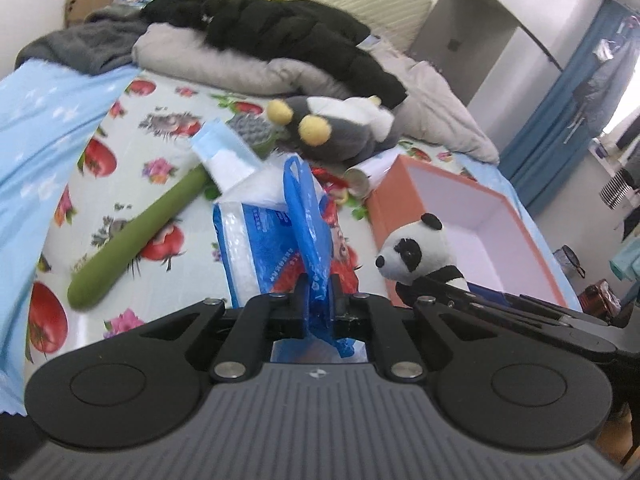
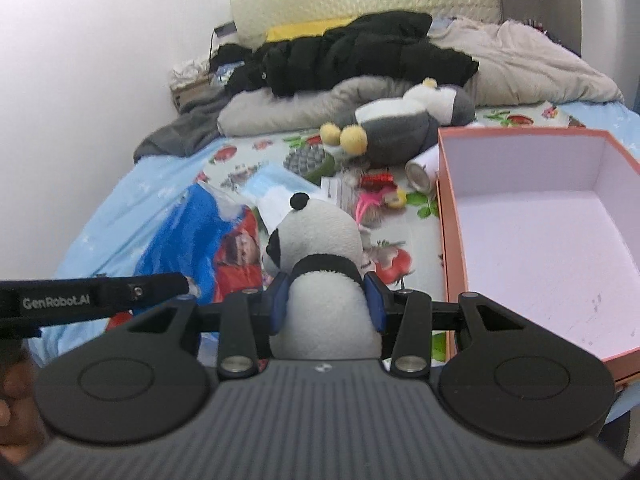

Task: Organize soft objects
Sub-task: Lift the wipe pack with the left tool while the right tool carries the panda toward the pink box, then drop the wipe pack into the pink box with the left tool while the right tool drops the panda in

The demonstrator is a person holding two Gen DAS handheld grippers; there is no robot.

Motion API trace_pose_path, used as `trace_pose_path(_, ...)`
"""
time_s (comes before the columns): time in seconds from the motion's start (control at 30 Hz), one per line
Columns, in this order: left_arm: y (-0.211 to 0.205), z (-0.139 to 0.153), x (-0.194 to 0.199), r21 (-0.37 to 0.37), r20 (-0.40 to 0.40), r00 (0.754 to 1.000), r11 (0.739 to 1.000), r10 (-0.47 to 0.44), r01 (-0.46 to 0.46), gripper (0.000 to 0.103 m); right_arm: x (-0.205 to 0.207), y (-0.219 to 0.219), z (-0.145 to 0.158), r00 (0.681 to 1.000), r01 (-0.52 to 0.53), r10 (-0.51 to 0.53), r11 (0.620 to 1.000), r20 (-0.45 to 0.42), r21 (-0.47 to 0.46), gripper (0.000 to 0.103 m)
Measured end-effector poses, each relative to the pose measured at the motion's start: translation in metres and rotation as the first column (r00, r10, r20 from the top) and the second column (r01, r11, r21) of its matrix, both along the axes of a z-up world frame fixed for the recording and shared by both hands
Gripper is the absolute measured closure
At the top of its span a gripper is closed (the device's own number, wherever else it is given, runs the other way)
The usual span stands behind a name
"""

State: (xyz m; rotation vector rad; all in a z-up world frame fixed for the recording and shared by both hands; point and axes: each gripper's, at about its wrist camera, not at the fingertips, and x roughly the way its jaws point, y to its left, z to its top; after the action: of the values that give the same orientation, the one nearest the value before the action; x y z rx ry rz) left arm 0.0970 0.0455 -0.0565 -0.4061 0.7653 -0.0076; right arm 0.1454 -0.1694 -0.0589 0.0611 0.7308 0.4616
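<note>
Grippers angle down over the fruit-print bedsheet [image 1: 120,208], the left gripper [image 1: 319,300] pinched tight on the blue plastic handle of a tissue pack [image 1: 272,240], the right gripper [image 2: 327,300] clamping a plush black-and-white panda [image 2: 320,248] beside the empty orange cardboard box [image 2: 448,240].
</note>
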Motion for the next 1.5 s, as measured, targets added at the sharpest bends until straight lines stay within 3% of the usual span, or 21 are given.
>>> trace_pose_path(0.27, -0.013, 0.027, -0.008, 0.011, 0.052, 0.997, 0.999, -0.053, 0.052, 0.093, -0.009, -0.020, 0.023, 0.997, 0.045, -0.045, 0.999, 0.057, 0.017, 0.059)
trace_pose_path(0.77, -0.066, 0.034, 0.007, -0.004, 0.094, 0.974, 0.978, -0.208, 0.209, 0.093, -0.026, -0.087, 0.032, 0.969, 0.233, -0.233, 0.972, 0.084, 0.003, 0.059)
trace_pose_path(1.1, -0.111, 0.041, 0.043, 0.000, 0.121, 0.937, 0.944, -0.326, 0.329, 0.093, -0.014, -0.126, 0.031, 0.946, 0.313, -0.312, 0.950, 0.084, -0.003, 0.059)
trace_pose_path(1.5, -0.157, 0.026, 0.114, -0.034, 0.074, 0.913, 0.914, -0.401, 0.404, 0.093, 0.032, -0.161, 0.010, 0.932, 0.363, -0.362, 0.931, 0.033, -0.026, 0.059)
